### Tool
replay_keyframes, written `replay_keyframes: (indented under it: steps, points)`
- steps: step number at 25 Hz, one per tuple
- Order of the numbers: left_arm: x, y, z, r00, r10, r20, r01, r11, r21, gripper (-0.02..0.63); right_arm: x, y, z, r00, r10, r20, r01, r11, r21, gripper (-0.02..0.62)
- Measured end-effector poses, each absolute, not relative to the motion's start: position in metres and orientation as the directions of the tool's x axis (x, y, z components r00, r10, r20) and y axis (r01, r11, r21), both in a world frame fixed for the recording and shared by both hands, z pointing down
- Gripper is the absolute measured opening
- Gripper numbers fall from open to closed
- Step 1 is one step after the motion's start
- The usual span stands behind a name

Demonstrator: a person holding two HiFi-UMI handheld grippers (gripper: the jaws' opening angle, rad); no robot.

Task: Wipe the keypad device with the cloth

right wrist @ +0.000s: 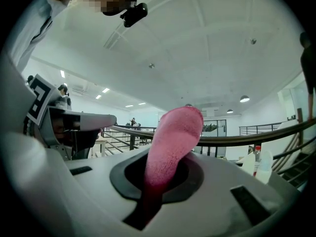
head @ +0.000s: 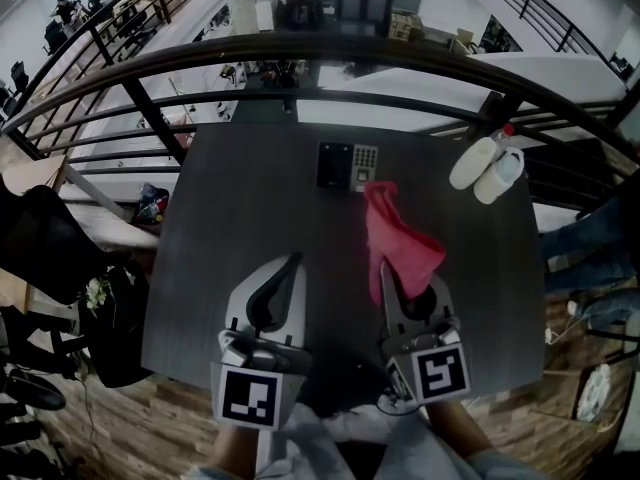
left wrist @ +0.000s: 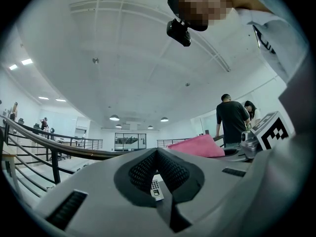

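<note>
One keypad device (head: 347, 165) lies flat at the 12 o'clock edge of the dark table (head: 240, 208). Its long axis runs from 9 to 3 o'clock, with the dark screen half toward 9 and the key half toward 3.

One pink cloth (head: 398, 238) stretches across the table with its long axis from about 5 to 11 o'clock. Its near end is pinched in the right gripper (head: 402, 276) and its far end reaches up just beside the keypad device's corner at 5 o'clock. Whether cloth and device touch is not clear. In the right gripper view the jaws are clamped on the cloth, which rises out from between them as a thick rolled fold.

The left gripper (head: 293, 260) hovers at 7 o'clock of the device, well apart from it and pointing toward 12. Its jaws are closed tip to tip with nothing between them. In the left gripper view the keypad device shows small through the slit below the meeting pads.

Two white bottles (head: 487, 168) lie side by side at the table's 2 o'clock corner, touching each other, tilted with their necks toward 1 o'clock. There are two grippers in all, each bearing one marker cube.
</note>
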State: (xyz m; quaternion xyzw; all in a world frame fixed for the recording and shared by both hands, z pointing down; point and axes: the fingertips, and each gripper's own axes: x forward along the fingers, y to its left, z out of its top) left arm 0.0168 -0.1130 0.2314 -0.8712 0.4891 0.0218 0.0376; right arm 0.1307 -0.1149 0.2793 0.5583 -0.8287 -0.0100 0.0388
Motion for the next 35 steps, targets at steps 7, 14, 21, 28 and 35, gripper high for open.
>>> replay_keyframes:
  steps: [7,14,21,28,35]
  points:
    - [0.018,-0.115,0.232,0.528,-0.846,-0.075,-0.850,-0.525,-0.047,0.003,0.130,-0.117,0.284,-0.373,-0.926,0.060,-0.925,0.376,0.053,0.029]
    - [0.024,-0.117,0.235,0.541,-0.838,-0.066,-0.841,-0.539,-0.046,0.003,0.136,-0.118,0.287,-0.358,-0.931,0.069,-0.931,0.362,0.052,0.029]
    - [0.031,-0.117,0.234,0.555,-0.829,-0.067,-0.832,-0.552,-0.051,0.003,0.142,-0.117,0.288,-0.343,-0.937,0.071,-0.936,0.347,0.053,0.029]
    - [0.035,-0.118,0.235,0.567,-0.820,-0.075,-0.823,-0.567,-0.032,0.003,0.144,-0.119,0.284,-0.334,-0.941,0.061,-0.940,0.337,0.058,0.029]
    - [0.046,-0.114,0.237,0.597,-0.799,-0.069,-0.802,-0.597,-0.032,0.003,0.158,-0.115,0.279,-0.300,-0.953,0.051,-0.952,0.302,0.054,0.029]
